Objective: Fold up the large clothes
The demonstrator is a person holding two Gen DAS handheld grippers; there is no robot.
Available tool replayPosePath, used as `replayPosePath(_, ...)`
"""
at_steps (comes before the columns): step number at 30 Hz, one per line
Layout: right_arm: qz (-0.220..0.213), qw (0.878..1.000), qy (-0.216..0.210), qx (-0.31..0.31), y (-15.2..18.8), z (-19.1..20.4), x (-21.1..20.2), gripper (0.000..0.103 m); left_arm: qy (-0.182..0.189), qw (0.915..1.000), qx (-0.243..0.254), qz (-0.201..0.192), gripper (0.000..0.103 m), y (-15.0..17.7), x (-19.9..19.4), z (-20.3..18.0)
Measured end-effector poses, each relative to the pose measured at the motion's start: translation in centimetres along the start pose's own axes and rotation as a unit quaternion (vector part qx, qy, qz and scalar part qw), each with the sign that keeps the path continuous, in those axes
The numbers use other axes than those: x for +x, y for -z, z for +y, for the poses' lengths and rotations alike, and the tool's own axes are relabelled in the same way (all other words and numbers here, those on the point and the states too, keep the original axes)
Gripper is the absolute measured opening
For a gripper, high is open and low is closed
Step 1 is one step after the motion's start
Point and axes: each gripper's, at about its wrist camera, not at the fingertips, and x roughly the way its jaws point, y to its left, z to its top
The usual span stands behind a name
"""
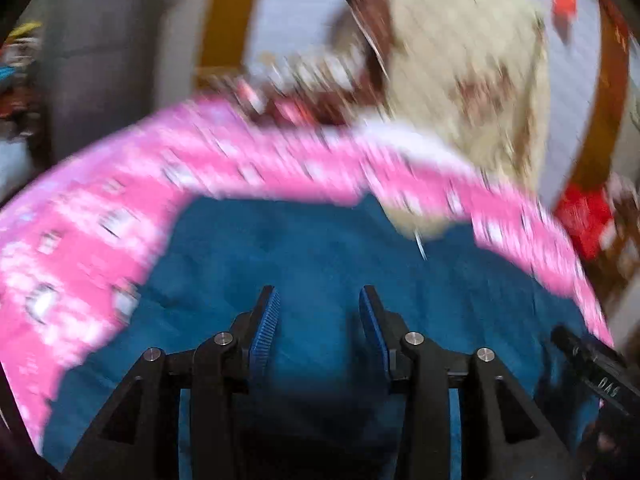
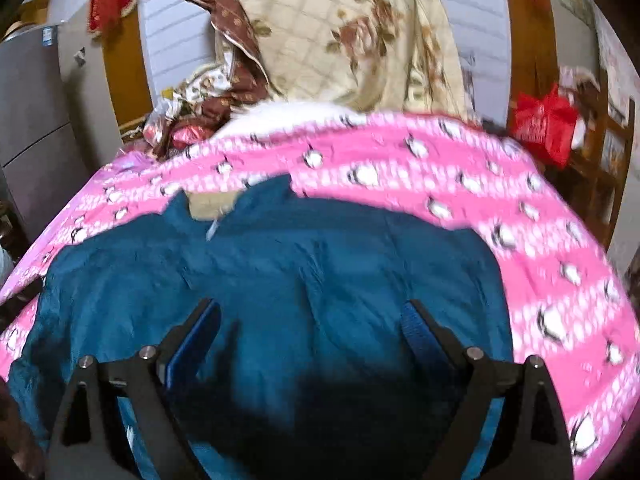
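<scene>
A pink sheet (image 2: 460,184) printed with small penguins covers the bed. On it lies 1 blue jacket (image 2: 304,264), spread flat. Crumpled patterned cloth (image 2: 208,108) sits at the far edge.

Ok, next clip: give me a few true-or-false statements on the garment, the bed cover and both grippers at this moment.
1. The blue garment lies on a pink penguin-print cover. True.
2. The right gripper is clamped on the garment. False: its jaws stand wide apart, nothing between them.
3. The left gripper is open above the blue fabric. True.
4. The garment is bright red. False: it is dark teal blue; the red thing is a bag off to the side.
5. A cream floral cloth hangs behind the bed. True.
</scene>
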Motion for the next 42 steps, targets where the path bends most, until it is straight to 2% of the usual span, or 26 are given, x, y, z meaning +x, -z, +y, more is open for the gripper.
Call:
replayPosePath(1,0.018,1.0,-0.01,0.007,0.8,-0.5,0.6,0.094,-0.009,0.9994,0.014,0.03,0.023,0.5,1.4,-0.4)
replayPosePath(2,0.036,0.999,-0.006,0.008,1.5,-0.7,1.4,0.095,-0.024,0.9981,0.034,0.044,0.024,1.1,2.6,-0.8)
replayPosePath(3,0.056,0.998,-0.005,0.004,2.3,-0.7,2.5,0.1,-0.033,0.9975,0.05,0.038,0.025,1.4,2.8,-1.2)
replayPosePath(4,0.057,0.998,-0.008,-0.001,3.0,-0.7,3.1,0.102,-0.037,0.9971,0.055,0.037,0.028,1.3,2.8,-1.2)
replayPosePath(13,0.069,0.997,-0.023,0.003,3.2,-1.3,4.2,0.103,-0.033,0.9983,0.036,0.031,0.042,1.9,3.2,-0.4)
replayPosePath(15,0.078,0.997,-0.012,-0.014,2.8,-1.0,2.8,0.102,-0.027,0.9987,0.031,0.031,0.043,1.9,3.2,-0.3)
replayPosePath(18,0.049,0.999,-0.003,-0.022,3.0,-1.6,-1.5,0.102,-0.021,0.999,0.027,0.029,0.043,1.9,3.1,-0.1)
replayPosePath(20,0.045,0.999,-0.004,-0.015,4.0,-2.6,-4.4,0.102,-0.02,0.9991,0.027,0.027,0.043,1.9,3.0,-0.1)
replayPosePath(24,0.051,0.999,0.001,0.003,7.9,-4.3,-9.1,0.102,-0.018,0.9992,0.026,0.024,0.044,2.0,3.0,-0.1)
replayPosePath(26,0.039,0.999,-0.011,0.007,10.7,-4.8,-11.1,0.102,-0.023,0.999,0.029,0.024,0.044,2.0,3.0,-0.2)
replayPosePath(28,0.03,0.999,-0.022,0.013,12.6,-5.1,-11.6,0.102,-0.033,0.9986,0.034,0.022,0.047,2.1,3.0,-0.4)
replayPosePath(31,0.074,0.997,-0.017,0.026,15.1,-5.6,-9.9,0.102,-0.039,0.9984,0.035,0.021,0.05,2.2,2.9,-0.3)
replayPosePath(34,0.082,0.997,-0.011,-0.004,15.5,-5.0,-9.4,0.103,-0.027,0.9988,0.029,0.029,0.05,1.9,2.6,0.1)
replayPosePath(36,0.084,0.996,-0.011,-0.006,15.6,-4.9,-9.5,0.103,-0.02,0.9983,0.029,0.048,0.05,1.5,2.1,0.6)
replayPosePath(39,0.089,0.996,-0.008,-0.005,15.5,-5.0,-9.4,0.103,-0.028,0.9961,0.05,0.067,0.05,1.4,-0.8,1.4)
replayPosePath(42,0.081,0.997,-0.003,-0.004,15.0,-4.8,-9.8,0.102,-0.053,0.9938,0.074,0.063,0.05,2.3,-4.6,2.6)
